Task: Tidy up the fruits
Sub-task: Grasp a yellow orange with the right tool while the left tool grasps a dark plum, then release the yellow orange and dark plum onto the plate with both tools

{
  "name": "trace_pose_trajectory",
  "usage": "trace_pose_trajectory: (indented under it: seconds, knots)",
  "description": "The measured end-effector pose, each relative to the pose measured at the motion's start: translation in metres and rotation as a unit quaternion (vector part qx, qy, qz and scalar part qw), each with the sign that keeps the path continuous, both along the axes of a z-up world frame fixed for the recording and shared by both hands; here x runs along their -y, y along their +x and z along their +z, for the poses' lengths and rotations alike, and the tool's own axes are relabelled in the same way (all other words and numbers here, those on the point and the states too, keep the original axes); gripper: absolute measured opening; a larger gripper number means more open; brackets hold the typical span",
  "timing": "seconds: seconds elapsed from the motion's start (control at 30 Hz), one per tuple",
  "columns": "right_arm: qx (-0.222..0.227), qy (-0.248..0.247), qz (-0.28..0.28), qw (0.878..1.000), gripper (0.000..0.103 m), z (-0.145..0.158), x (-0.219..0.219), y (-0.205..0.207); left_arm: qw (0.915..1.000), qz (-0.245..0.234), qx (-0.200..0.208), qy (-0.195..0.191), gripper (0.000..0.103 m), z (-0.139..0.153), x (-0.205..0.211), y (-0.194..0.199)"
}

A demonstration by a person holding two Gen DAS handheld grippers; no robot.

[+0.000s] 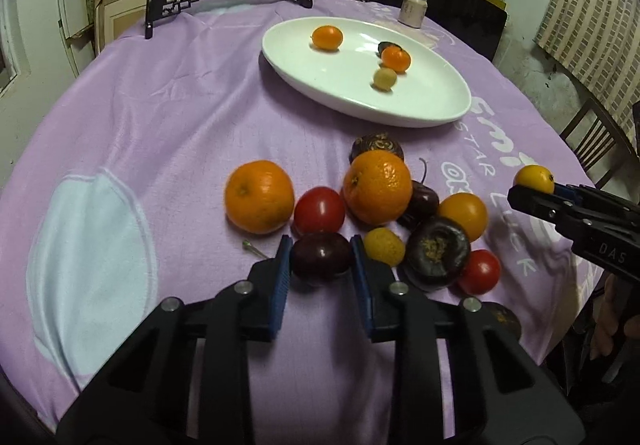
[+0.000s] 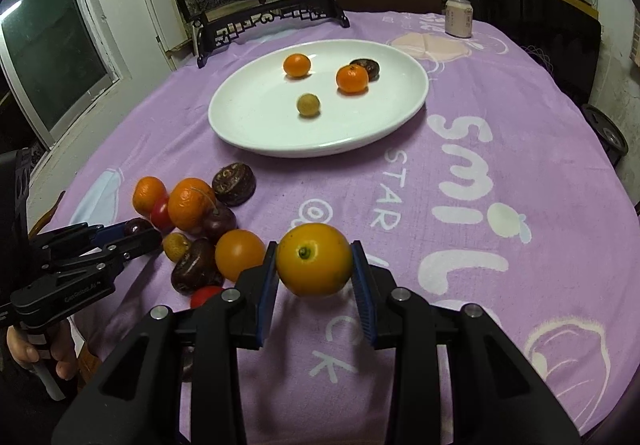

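Purple cloth covers our bench (image 1: 160, 117). Our left gripper (image 1: 320, 259) fingers pinch a glossy dark cherry (image 1: 320, 259) at 6 o'clock of the white plate (image 1: 320, 85); our right gripper (image 2: 314, 265) clamps a yellow-orange fruit (image 2: 314, 259), its dimpled stem end seen only in the right wrist view.

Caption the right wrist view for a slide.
Right gripper holds a yellow-orange fruit above the purple cloth, short of the white plate.

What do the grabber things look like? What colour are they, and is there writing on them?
Both grabbers are black plastic with triangle-shaped holes and round silver bolts. The left gripper and the right gripper each have two fingers lined with ridged blue pads. The right one has the white letters "DAS" on its side. A bare hand holds the left one's handle. No cables show.
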State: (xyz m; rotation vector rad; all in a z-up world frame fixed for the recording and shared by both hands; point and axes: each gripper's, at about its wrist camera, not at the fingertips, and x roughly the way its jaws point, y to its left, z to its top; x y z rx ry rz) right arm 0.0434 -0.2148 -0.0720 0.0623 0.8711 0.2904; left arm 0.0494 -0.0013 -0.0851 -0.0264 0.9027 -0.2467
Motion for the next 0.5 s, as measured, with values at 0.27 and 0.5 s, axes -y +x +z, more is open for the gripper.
trace_pose_trajectory:
  seconds: [0.27, 0.5]
  knots:
    - [0.004, 0.004, 0.004, 1.0, 0.035, 0.004, 0.0, -0.001, 0.9994, -0.017, 0.026, -0.017, 0.029, 0.03, 0.0, -0.012]
    - [0.008, 0.002, 0.012, 1.0, 0.035, 0.012, -0.002, 0.011, 0.9989, -0.025, 0.04, -0.005, 0.029, 0.047, 0.008, 0.019]
